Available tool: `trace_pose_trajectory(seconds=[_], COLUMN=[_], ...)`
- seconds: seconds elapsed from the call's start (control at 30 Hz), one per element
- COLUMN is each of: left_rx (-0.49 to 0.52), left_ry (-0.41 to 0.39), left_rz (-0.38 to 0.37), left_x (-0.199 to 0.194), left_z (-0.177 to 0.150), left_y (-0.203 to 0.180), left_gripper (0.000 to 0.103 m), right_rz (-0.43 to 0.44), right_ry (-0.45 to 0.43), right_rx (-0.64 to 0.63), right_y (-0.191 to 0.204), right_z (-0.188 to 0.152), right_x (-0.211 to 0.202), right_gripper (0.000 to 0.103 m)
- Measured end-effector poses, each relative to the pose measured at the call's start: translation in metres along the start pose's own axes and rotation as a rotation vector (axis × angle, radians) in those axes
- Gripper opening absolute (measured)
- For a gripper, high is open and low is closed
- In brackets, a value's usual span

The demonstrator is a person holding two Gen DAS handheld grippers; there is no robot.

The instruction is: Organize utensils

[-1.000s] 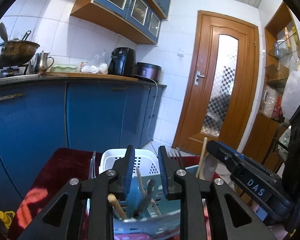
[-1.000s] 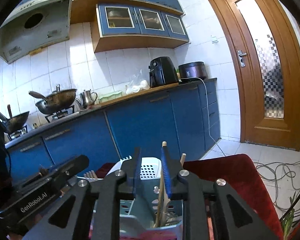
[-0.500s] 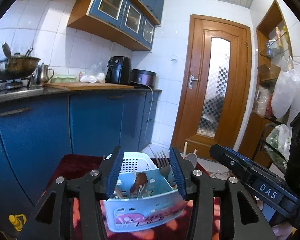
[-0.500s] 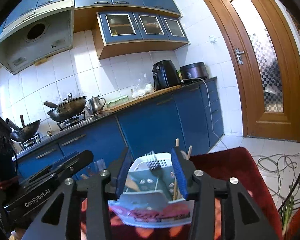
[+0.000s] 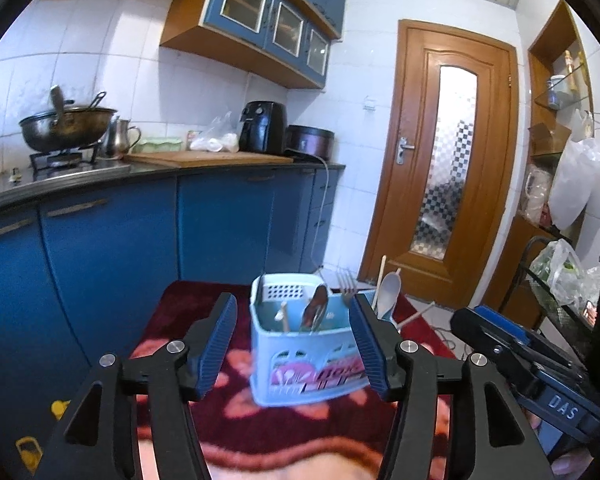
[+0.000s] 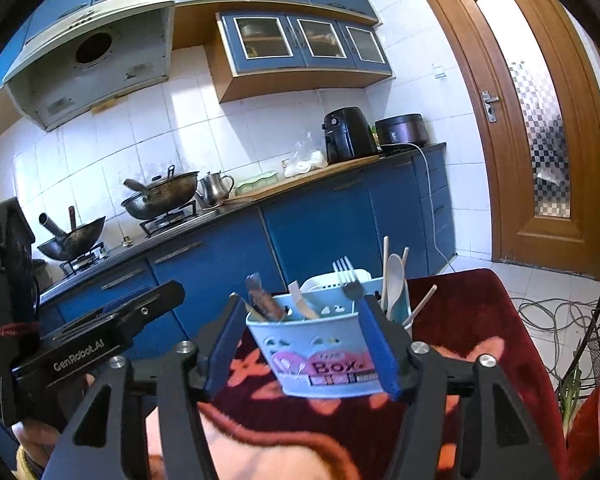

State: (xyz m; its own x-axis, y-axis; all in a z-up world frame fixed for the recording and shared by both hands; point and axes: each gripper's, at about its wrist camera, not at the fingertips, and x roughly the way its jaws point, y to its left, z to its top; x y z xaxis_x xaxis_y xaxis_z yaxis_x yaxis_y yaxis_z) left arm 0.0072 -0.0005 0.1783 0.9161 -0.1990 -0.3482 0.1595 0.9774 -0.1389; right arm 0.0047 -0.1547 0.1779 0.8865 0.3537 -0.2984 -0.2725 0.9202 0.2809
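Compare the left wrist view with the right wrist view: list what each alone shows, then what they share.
Only the left wrist view: a shelf with jars beside the door, white bags hanging under it, and the right gripper's body from the side.

Only the right wrist view: the range hood, a second wok, and cables on the floor.

Both: the blue utensil box holding a fork on the red cloth, the blue cabinets and the wooden door.

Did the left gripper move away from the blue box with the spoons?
Yes. The left gripper has backed away from the blue box on the red cloth; its jaws have just been opening, nothing between them.
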Motion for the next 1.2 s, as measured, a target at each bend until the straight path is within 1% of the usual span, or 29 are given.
trace_pose_trajectory(seconds=[0.13, 0.2, 0.27, 0.5, 0.63, 0.83, 1.07, 1.2], left_rx=[0.004, 0.003, 0.009, 0.029, 0.022, 0.007, -0.003, 0.011], left_ry=[0.003, 0.01, 0.025, 0.069, 0.101, 0.137, 0.15, 0.164], left_rz=[0.018, 0.022, 0.023, 0.057, 0.065, 0.075, 0.089, 0.1], left_x=[-0.015, -0.02, -0.022, -0.012, -0.001, 0.021, 0.04, 0.049], left_z=[-0.011, -0.018, -0.027, -0.054, -0.069, -0.09, -0.114, -0.123], left_y=[0.006, 0.008, 0.01, 0.013, 0.018, 0.024, 0.025, 0.023], left_gripper=[0.065, 0.067, 0.067, 0.068, 0.068, 0.068, 0.068, 0.068], right_rz=[-0.008, -0.017, -0.031, -0.074, -0.105, -0.161, -0.241, -0.257], right_ry=[0.011, 0.023, 0.033, 0.092, 0.115, 0.119, 0.111, 0.113], right_rx=[-0.014, -0.023, -0.023, -0.003, -0.008, -0.024, -0.042, -0.045], right_y=[0.009, 0.013, 0.014, 0.004, -0.002, -0.01, -0.021, -0.025], right_z=[-0.012, -0.02, -0.027, -0.055, -0.073, -0.096, -0.116, -0.122], right_x=[-0.009, -0.012, -0.013, -0.004, 0.003, 0.014, 0.02, 0.022], right_gripper=[0.071, 0.078, 0.082, 0.087, 0.088, 0.091, 0.094, 0.094])
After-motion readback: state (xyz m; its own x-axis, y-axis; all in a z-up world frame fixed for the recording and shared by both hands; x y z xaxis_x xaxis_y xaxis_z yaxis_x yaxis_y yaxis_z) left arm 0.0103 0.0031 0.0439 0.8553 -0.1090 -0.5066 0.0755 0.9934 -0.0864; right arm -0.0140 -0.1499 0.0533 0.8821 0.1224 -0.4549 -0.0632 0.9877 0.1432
